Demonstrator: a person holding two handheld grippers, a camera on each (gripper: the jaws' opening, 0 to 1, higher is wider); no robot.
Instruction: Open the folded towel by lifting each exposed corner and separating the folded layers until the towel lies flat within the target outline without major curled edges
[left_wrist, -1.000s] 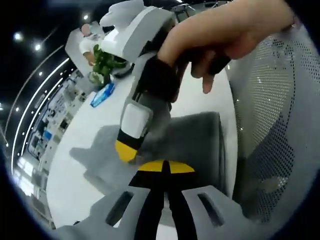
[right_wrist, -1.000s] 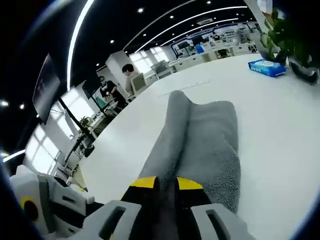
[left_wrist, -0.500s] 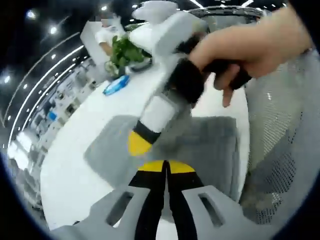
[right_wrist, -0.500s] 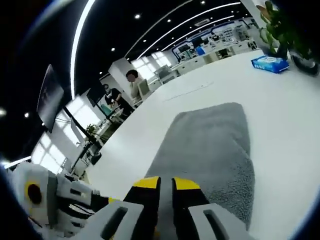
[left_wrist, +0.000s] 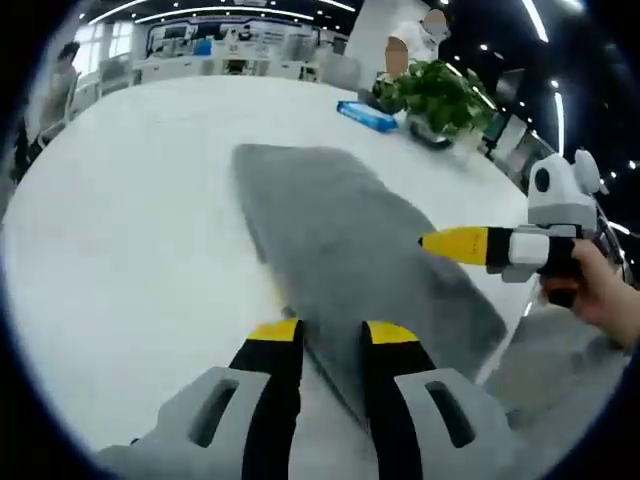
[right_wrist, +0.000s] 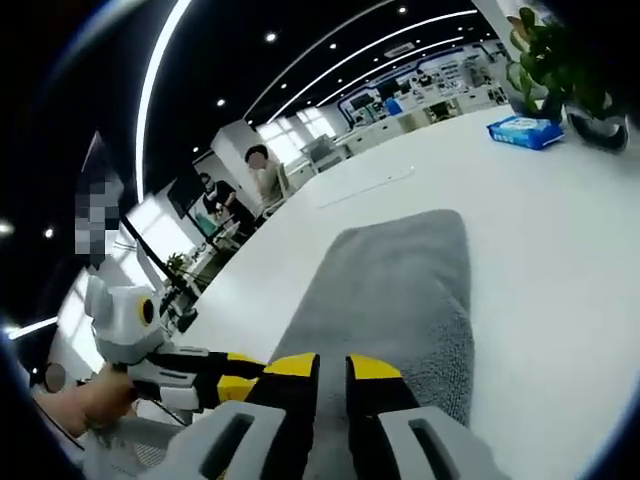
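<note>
A grey towel (left_wrist: 360, 250) lies spread flat on the white table (left_wrist: 130, 220); in the right gripper view the towel (right_wrist: 400, 290) stretches away from my jaws. My left gripper (left_wrist: 332, 335) hangs over the towel's near edge, open, with towel and table showing in the gap. My right gripper (right_wrist: 333, 367) is over the towel's near end, its yellow tips shut with only a thin dark slit. From the right, the right gripper (left_wrist: 445, 243) reaches over the towel, held by a hand (left_wrist: 605, 300). The left gripper (right_wrist: 235, 365) shows at lower left.
A blue packet (left_wrist: 365, 115) and a potted plant (left_wrist: 430, 95) sit at the table's far side, beyond the towel; both the packet (right_wrist: 530, 130) and the plant (right_wrist: 560, 60) recur at upper right. People stand by desks in the background. A grey chair (left_wrist: 545, 365) is beside the table.
The towel's raised fold has dropped and it now lies flat. My left gripper has opened and released it. The left view has swung, so the right gripper now sits at its right.
</note>
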